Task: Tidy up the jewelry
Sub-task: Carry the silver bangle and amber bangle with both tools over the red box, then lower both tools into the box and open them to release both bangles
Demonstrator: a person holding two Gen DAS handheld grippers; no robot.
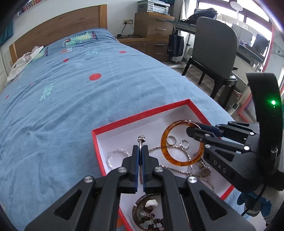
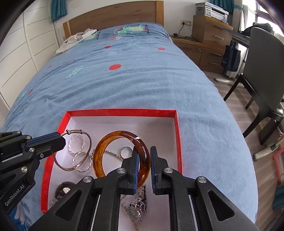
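A red-rimmed white box (image 1: pixel 134 116) (image 2: pixel 122 112) lies on the bed. My left gripper (image 1: pixel 140 151) (image 2: pixel 61 137) is shut on a thin silver bangle (image 1: pixel 141 140) (image 2: pixel 74 167), held above the box. My right gripper (image 2: pixel 143 160) (image 1: pixel 190 130) straddles the rim of an amber bangle (image 1: pixel 181 162) (image 2: pixel 113 136), which stands tilted; the jaws stand apart around it. In the box lie silver rings (image 1: pixel 171 140) (image 2: pixel 126 152), a twisted silver bracelet (image 1: pixel 115 154) (image 2: pixel 77 142), a chain (image 1: pixel 177 170), a wristwatch (image 1: pixel 204 170) (image 2: pixel 136 209) and a dark beaded piece (image 1: pixel 149 211) (image 2: pixel 63 191).
The blue bedspread (image 1: pixel 79 106) (image 2: pixel 142 80) stretches ahead to a wooden headboard (image 2: pixel 113 14), with white clothing (image 2: pixel 78 38) near it. A grey chair (image 1: pixel 214 53) (image 2: pixel 262 71) and wooden drawers (image 1: pixel 152 26) stand to the right of the bed.
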